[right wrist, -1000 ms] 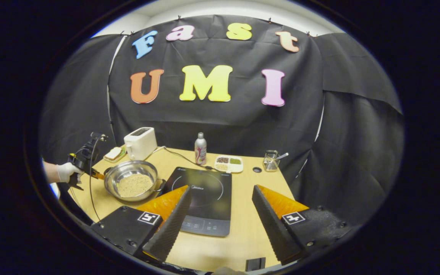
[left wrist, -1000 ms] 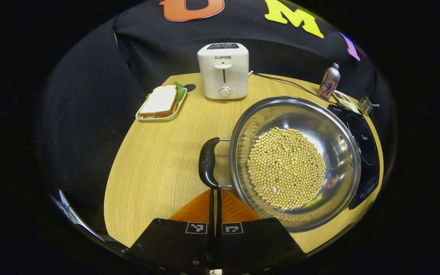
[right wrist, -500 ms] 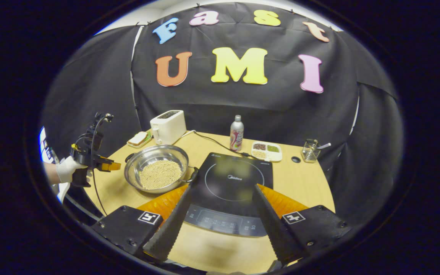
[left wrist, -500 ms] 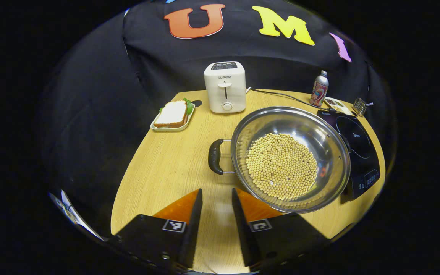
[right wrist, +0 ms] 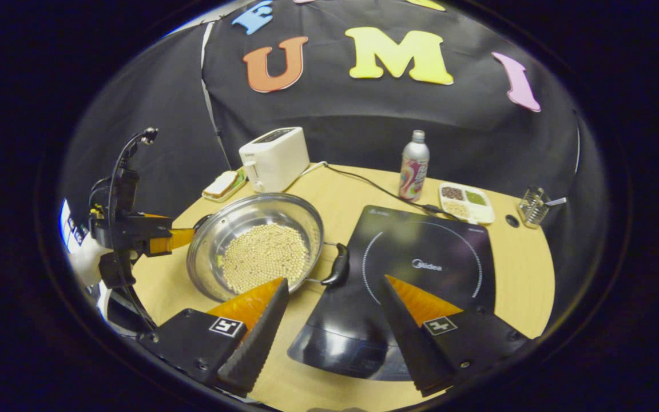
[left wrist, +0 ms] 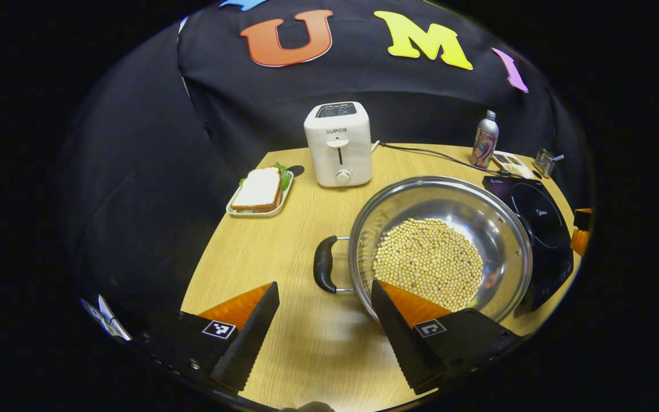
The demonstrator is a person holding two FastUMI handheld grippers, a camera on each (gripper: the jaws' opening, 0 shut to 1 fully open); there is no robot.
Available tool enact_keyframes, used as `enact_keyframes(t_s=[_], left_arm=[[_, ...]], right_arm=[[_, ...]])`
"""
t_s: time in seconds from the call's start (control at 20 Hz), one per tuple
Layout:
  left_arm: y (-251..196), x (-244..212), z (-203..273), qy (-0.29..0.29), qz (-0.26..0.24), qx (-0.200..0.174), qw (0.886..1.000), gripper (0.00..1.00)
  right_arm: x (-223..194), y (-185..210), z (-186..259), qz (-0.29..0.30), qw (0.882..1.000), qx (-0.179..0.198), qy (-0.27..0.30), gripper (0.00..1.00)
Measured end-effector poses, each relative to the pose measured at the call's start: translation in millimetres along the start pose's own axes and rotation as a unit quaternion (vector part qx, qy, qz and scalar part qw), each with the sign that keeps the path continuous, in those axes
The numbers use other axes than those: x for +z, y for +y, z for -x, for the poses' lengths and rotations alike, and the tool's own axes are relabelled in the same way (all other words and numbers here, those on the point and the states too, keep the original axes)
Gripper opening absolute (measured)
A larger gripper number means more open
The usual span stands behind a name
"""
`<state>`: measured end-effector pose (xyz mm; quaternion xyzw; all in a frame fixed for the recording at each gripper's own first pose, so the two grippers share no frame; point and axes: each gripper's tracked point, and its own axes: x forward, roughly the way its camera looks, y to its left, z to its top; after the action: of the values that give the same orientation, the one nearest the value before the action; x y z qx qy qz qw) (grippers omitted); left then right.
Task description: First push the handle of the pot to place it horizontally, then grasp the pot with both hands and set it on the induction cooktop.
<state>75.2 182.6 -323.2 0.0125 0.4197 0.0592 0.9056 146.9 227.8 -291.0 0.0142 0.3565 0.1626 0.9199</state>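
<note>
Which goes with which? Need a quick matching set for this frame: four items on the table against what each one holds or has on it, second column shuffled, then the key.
Column 1:
1. pot
2. small tray left of the toaster
3. divided dish
4. wire basket

Column 2:
A. a sandwich with green leaves
B. a utensil sticking out over its rim
C. a heap of pale round beans
D. separate dark, green and pale portions

Pairs: 1-C, 2-A, 3-D, 4-B

"SUPOR" on the toaster [left wrist: 338, 143]; "Midea" on the cooktop [right wrist: 427, 264].
</note>
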Motion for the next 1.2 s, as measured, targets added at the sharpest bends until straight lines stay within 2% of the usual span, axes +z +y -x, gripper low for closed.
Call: enact_keyframes(t_s=[0.1,0.15,0.2,0.25,0.3,0.35,0.4,0.45,0.5,0.55,0.6,0.65,0.7,0.75,0.85,0.9,0.95,1.0,1.05,1.1,1.2], left_arm=[[-0.8,0.1,-14.1,0.011,-0.007,0.002,1.000,0.97],[-0.3,-0.8,-19.2,0.016,-0.008,0.006,1.000,1.00],[-0.7,-2.9,-24.3,0.023,-0.007,0.004,1.000,0.97],[-1.3,-4.1,-30.3,0.029,-0.006,0.002,1.000,0.97],[-1.5,-5.3,-36.4,0.034,-0.006,0.002,0.999,0.97],[-0.5,-5.6,-40.8,0.040,-0.005,0.003,0.999,0.97],[-1.0,-6.9,-45.2,0.046,-0.001,-0.001,0.999,0.97],[-2.2,-5.7,-48.8,0.049,-0.002,-0.005,0.999,0.98],[-1.7,-5.8,-53.8,0.051,-0.007,-0.008,0.999,0.96],[-2.1,-4.1,-57.7,0.054,-0.012,-0.010,0.998,0.95],[-2.9,-4.5,-61.2,0.059,-0.015,-0.012,0.998,0.95],[-5.5,-4.1,-63.8,0.065,-0.014,-0.018,0.998,0.95],[-8.9,-2.8,-66.2,0.069,-0.013,-0.023,0.997,0.99],[-12.4,-2.5,-69.9,0.073,-0.011,-0.033,0.997,0.87],[-16.2,-1.7,-74.9,0.078,-0.007,-0.036,0.996,0.80],[-15.7,-2.5,-73.4,0.082,-0.004,-0.038,0.996,0.75],[-15.7,-2.4,-72.4,0.088,-0.002,-0.041,0.995,0.83],[-17.2,-3.7,-73.1,0.095,0.001,-0.045,0.994,0.73],[-17.1,-4.7,-72.9,0.108,0.005,-0.051,0.993,0.71],[-17.5,-5.0,-71.9,0.117,0.012,-0.056,0.991,0.71],[-17.6,-5.4,-73.5,0.135,0.036,-0.059,0.988,0.70]], right_arm=[[3.1,7.0,-24.4,-0.005,1.000,0.007,0.015,0.96],[0.8,8.2,-34.6,-0.007,1.000,0.009,0.028,0.95],[1.5,10.9,-44.0,-0.011,0.999,0.011,0.035,0.99],[3.4,11.7,-50.7,-0.015,0.999,0.010,0.040,0.94],[3.1,9.7,-56.6,-0.016,0.999,0.006,0.046,0.98],[2.0,7.3,-63.0,-0.019,0.998,0.001,0.052,0.92],[-1.2,5.9,-67.7,-0.023,0.998,-0.002,0.059,0.90],[-3.5,4.4,-71.8,-0.034,0.997,-0.006,0.067,0.96],[-5.8,3.4,-75.4,-0.045,0.996,-0.009,0.074,0.90],[-8.1,2.5,-79.6,-0.055,0.995,-0.011,0.083,0.89],[-10.6,2.4,-82.3,-0.066,0.994,-0.011,0.090,0.94],[-11.1,3.6,-84.9,-0.077,0.992,-0.008,0.096,0.92],[-12.6,4.6,-88.1,-0.087,0.991,-0.008,0.101,0.86],[-11.0,4.6,-87.3,-0.094,0.991,-0.011,0.099,0.82],[-12.3,3.6,-90.2,-0.117,0.987,-0.018,0.108,0.76],[-10.4,3.0,-88.7,-0.128,0.985,-0.019,0.111,0.65],[-10.9,2.1,-89.1,-0.140,0.983,-0.020,0.119,0.66],[-12.6,1.2,-89.2,-0.146,0.982,-0.019,0.119,0.65],[-11.7,0.8,-89.2,-0.145,0.982,-0.016,0.118,0.67],[-12.3,0.2,-88.6,-0.147,0.982,-0.012,0.117,0.62],[-12.2,0.9,-89.8,-0.156,0.982,-0.008,0.111,0.60]])
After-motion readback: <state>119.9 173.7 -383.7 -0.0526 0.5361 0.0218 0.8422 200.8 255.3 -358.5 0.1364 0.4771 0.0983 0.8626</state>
